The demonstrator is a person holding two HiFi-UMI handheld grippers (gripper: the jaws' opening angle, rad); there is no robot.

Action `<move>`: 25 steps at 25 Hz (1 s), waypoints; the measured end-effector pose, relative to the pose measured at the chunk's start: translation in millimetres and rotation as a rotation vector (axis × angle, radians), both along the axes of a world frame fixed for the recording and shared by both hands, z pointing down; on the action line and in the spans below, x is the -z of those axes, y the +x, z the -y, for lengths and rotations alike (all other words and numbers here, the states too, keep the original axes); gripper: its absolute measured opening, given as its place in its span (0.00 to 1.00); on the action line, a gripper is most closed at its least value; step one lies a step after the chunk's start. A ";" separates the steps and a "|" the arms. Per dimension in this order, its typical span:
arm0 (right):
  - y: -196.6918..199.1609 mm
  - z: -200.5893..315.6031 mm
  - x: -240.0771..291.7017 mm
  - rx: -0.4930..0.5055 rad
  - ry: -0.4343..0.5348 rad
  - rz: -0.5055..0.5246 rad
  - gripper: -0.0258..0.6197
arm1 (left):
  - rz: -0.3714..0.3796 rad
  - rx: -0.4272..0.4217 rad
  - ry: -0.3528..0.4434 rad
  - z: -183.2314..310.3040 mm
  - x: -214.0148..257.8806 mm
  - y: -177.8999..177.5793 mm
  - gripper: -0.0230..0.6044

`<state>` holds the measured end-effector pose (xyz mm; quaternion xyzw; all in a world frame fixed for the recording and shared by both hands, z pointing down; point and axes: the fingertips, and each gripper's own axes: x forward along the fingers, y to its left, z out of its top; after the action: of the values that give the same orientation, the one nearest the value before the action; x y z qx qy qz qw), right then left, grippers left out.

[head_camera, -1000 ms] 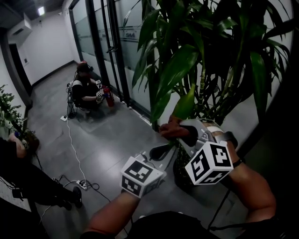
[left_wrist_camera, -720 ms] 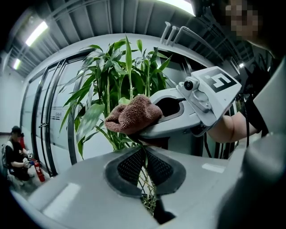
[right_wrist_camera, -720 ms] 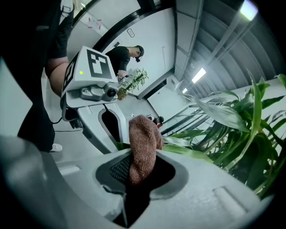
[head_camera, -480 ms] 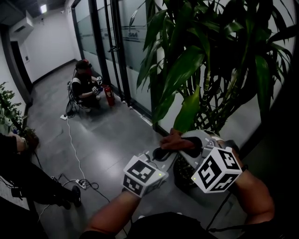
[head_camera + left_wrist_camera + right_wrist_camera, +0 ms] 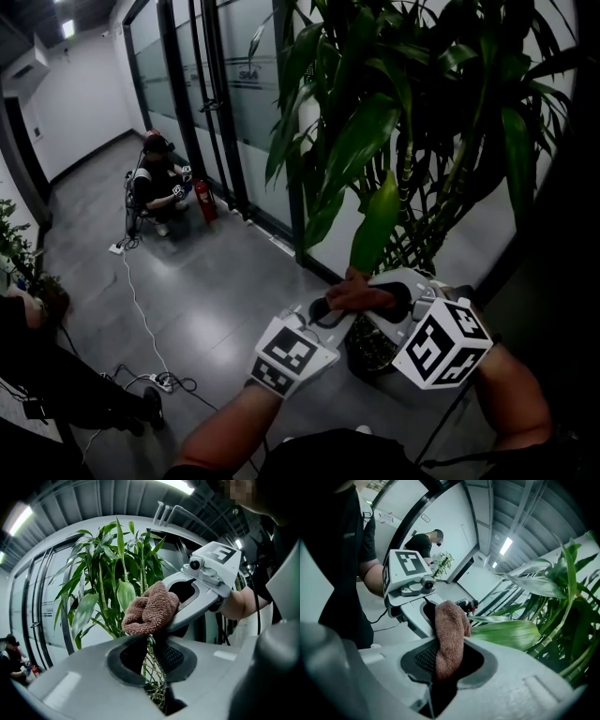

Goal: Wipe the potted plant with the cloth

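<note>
The potted plant point(image 5: 403, 112) with long green leaves rises at the upper right, its pot point(image 5: 370, 349) on the floor below my hands. My right gripper point(image 5: 375, 300) is shut on a brown cloth point(image 5: 359, 296), which bulges out of its jaws point(image 5: 450, 630). A pale green leaf point(image 5: 375, 220) hangs just above the cloth. My left gripper point(image 5: 323, 307) sits right beside the cloth point(image 5: 150, 609). Its jaws have just been opening and stand a little apart, with nothing between them. Only plant stalks show through the gap.
A glass wall point(image 5: 234, 94) runs behind the plant. A person crouches by a red fire extinguisher point(image 5: 203, 202) at the back left. Cables point(image 5: 141, 319) trail over the grey floor. A second person's legs point(image 5: 56, 375) and a small plant point(image 5: 23, 253) are at the left edge.
My right gripper with the cloth has sunk a little, down off the pale leaf, which now hangs free above it. The left gripper stayed in place beside it.
</note>
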<state>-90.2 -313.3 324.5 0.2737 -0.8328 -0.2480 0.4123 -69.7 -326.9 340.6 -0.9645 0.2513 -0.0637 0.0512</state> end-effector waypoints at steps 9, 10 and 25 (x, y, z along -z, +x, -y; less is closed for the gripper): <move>-2.9 -13.4 -9.7 -0.103 -0.010 0.124 0.14 | -0.032 -0.073 -0.048 -14.4 -13.4 -17.8 0.15; -3.9 -14.2 -10.7 -0.126 -0.017 0.184 0.14 | -0.043 -0.070 -0.062 -15.4 -16.6 -23.4 0.14; 32.0 -67.6 -75.9 -0.462 -0.098 0.917 0.14 | -0.147 -0.075 -0.342 -58.4 -88.5 -56.0 0.06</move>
<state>-58.2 -245.7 400.4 0.5117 -0.8563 0.0345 0.0610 -125.7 -268.6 429.1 -0.9699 0.2037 -0.0328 -0.1295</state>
